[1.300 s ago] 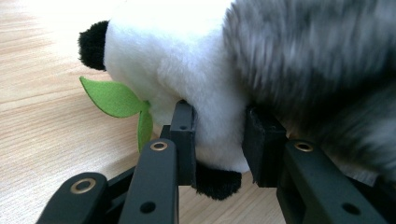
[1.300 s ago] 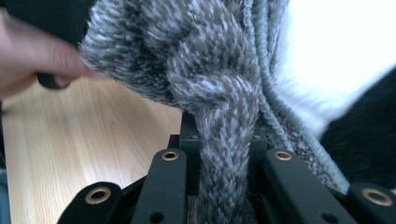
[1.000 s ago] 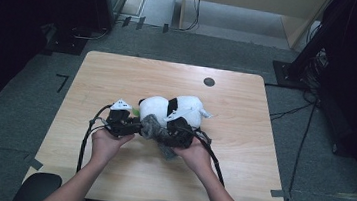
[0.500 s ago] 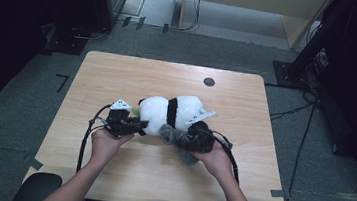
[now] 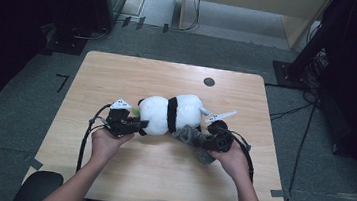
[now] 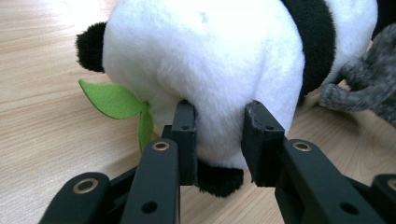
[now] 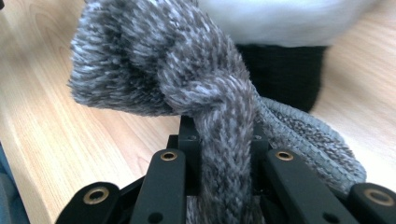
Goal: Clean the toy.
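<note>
1. Since a second ago, the right gripper has swung outward from the plush panda, from a spot close under its belly to one off its rear end, dragging the grey knitted cloth with it; the left gripper has stayed at the panda's head end.
2. Lying on its side on the wooden table, the panda has its long axis running across the table, head toward the left gripper and rump toward the right one.
3. In the left gripper view, the left gripper has its jaws pressed into the white fur of the panda from either side, so it is pinching the toy; a green felt leaf sticks out just beside that grip.
4. In the right gripper view, the right gripper is clamped on a twisted rope of the grey cloth, which runs from the jaws up toward the panda's black band.
5. The relation that matters: the cloth lies on the right gripper's side of the panda, partly tucked under its body, while the left gripper anchors the far end.
6. My judgement is that the coming move is a pull or wrap along the panda's long axis, with the right hand nearer the cloth.
</note>
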A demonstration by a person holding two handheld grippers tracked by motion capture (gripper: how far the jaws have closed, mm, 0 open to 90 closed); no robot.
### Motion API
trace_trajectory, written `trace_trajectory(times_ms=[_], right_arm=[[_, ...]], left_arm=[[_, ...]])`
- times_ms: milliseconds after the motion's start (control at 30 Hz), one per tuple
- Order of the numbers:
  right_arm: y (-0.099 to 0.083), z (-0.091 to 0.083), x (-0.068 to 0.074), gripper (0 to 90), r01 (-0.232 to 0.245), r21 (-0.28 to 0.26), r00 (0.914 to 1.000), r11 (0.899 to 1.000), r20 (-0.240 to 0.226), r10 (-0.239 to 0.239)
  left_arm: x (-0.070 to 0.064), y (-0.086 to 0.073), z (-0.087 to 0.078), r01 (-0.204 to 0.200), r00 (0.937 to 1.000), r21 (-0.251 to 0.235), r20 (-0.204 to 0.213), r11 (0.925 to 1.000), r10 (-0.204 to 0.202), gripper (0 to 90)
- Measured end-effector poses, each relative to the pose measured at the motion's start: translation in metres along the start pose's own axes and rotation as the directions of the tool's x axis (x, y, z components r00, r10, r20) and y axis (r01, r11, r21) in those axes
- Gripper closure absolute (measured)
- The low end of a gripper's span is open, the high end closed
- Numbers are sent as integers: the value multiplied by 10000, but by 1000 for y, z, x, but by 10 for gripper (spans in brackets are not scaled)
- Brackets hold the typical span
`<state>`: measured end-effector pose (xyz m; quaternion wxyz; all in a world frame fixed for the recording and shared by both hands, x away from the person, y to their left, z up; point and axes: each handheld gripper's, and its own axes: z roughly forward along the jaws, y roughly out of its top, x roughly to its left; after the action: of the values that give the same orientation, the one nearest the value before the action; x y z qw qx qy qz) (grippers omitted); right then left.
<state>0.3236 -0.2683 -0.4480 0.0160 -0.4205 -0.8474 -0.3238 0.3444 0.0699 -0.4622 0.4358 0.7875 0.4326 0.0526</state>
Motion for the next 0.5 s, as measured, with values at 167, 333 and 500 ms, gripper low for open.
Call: trace_trajectory(times_ms=[167,333,500], right_arm=[[-4,-14,-11,766,-269,-197,9989,9994,375,276],[-9,-25,-25,766,-725,-498,9940,9961,790,763],[-8,-35,-31,768,-1015,-1185,9882,9878,1027,1138]], left_arm=[[0,0,0,20,10000,6,-23,10000,-20,693],[0,0,0,27,10000,2,-15,10000,-27,693],[0,0,0,43,10000,-12,-17,10000,-43,693]])
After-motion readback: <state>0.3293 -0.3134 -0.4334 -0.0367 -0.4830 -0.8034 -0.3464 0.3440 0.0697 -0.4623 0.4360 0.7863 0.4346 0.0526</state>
